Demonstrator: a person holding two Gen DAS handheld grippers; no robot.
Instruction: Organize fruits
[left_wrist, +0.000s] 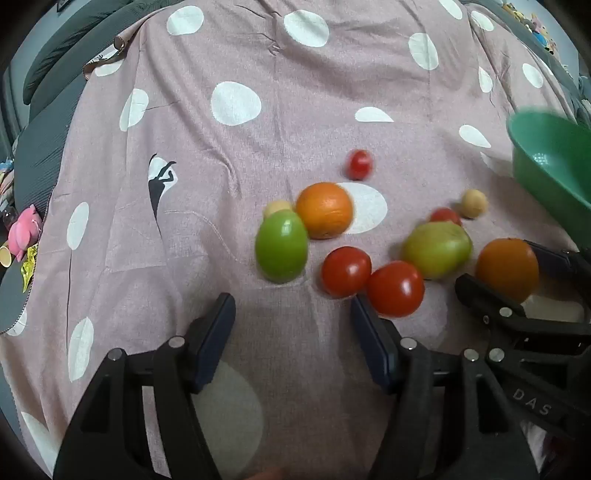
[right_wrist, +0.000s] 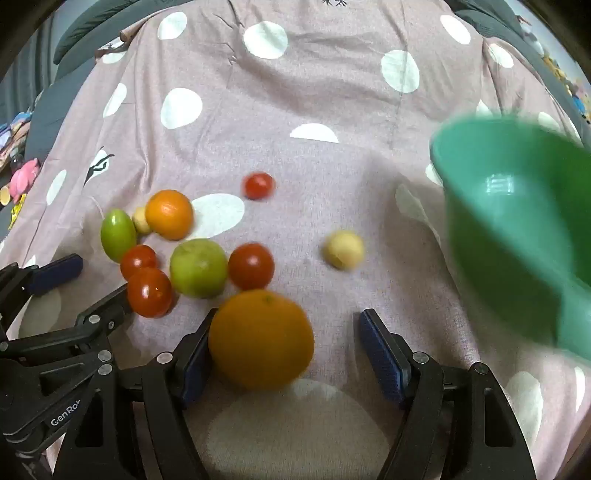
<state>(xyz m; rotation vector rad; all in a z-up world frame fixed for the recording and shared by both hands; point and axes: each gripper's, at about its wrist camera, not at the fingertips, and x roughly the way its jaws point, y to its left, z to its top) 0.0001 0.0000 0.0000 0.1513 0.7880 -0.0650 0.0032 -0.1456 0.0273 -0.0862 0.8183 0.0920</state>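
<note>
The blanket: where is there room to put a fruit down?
Free: the far blanket beyond the small tomato, and between the yellow fruit and green bowl. Crowded: the cluster around the green tomato, by the left gripper.

"DAS" in pale letters on the right gripper (left_wrist: 517, 273) arm, "GenRob" cut off on the left gripper (right_wrist: 92, 280) body

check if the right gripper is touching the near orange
Cannot tell. In the right wrist view the near orange sits between the open right gripper fingers, overlapping the left finger; a clear gap shows on its other side.
</note>
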